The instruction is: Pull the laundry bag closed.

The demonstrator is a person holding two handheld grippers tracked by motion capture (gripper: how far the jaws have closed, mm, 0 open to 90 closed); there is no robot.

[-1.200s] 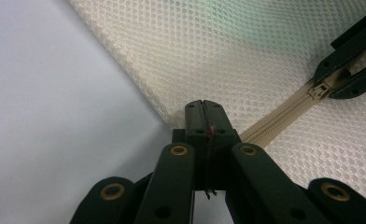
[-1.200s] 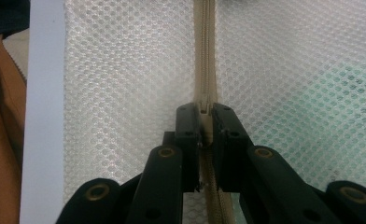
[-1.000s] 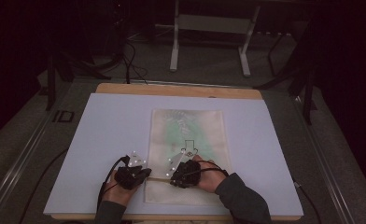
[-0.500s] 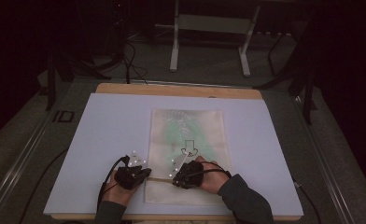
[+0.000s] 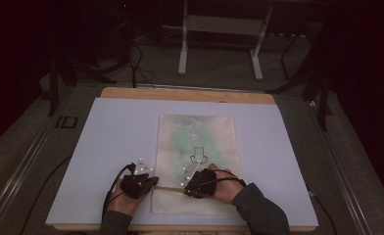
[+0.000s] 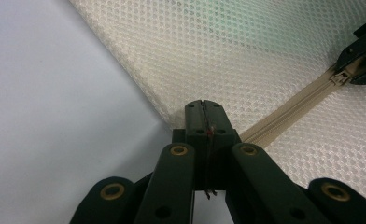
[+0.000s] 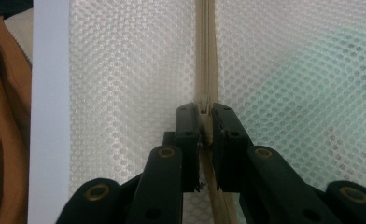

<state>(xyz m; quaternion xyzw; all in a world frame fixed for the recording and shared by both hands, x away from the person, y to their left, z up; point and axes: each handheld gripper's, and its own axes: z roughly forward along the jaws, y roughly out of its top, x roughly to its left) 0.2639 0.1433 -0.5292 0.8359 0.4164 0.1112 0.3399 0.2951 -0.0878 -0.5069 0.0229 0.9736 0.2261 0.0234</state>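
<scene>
Left gripper (image 6: 203,108): jaws clenched on the corner of the mesh pouch (image 6: 246,51), right at the end of the zipper tape (image 6: 288,112). A sliver of material showed between the pads, so this read as a grasp on the pouch edge, acting as the anchor. White mat (image 6: 45,116) lay bare just beside it on one side.

Right gripper (image 7: 205,112): jaws pinched on the zipper slider (image 7: 204,106), with the tape running straight ahead of the tips and cream mesh on both sides. From the left gripper view the slider sat well along the tape, away from the anchored corner.

High view: both grippers (image 5: 140,182) (image 5: 196,183) were at the near end of the pouch (image 5: 200,142), which lay flat on the mat on the table (image 5: 180,94), its greenish contents beyond the tips.

Judgement on technique: the step appeared to be running the slider along the zipper. To do it well, the left grasp should hold firm and pull slightly away, keeping the tape taut. The right should travel in line with the tape, low and level, without twisting, or the slider may slip out or bunch the mesh.
</scene>
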